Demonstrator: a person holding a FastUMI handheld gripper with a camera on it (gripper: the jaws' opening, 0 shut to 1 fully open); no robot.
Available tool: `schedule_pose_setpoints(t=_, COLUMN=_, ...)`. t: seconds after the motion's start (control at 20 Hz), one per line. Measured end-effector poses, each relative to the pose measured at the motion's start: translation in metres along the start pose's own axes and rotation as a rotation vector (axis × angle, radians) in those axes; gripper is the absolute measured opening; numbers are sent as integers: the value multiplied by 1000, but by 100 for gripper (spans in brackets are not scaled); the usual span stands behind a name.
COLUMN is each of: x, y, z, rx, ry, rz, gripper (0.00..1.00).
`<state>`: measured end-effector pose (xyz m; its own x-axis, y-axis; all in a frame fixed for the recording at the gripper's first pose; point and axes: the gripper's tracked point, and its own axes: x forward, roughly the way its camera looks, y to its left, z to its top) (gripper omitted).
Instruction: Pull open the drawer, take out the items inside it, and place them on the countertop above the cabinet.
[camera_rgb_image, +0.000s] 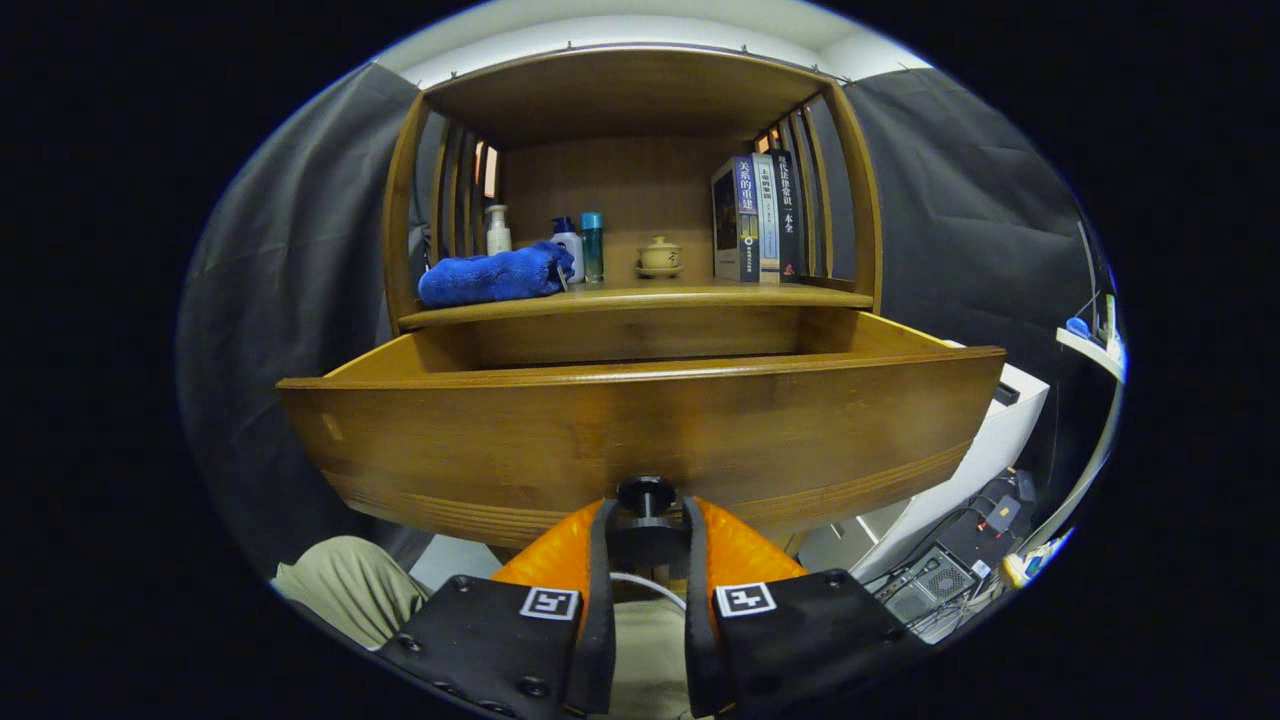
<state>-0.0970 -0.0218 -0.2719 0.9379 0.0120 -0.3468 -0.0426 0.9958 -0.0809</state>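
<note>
The gripper (646, 520) has its fingers closed around the drawer's dark knob (646, 496) — one on each side, pressing on it. The wooden drawer (640, 430) stands pulled out just ahead of the fingers. Beyond it, on the countertop (640, 296), lie a blue towel (492, 276), bottles (580, 245), a small lidded cup (659, 255) and books (756, 217).
</note>
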Motion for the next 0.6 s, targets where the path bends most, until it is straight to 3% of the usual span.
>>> schedule_pose_setpoints(t=0.6, x=-36, y=1, z=-18, rx=55, ry=48, rz=-20, gripper=38)
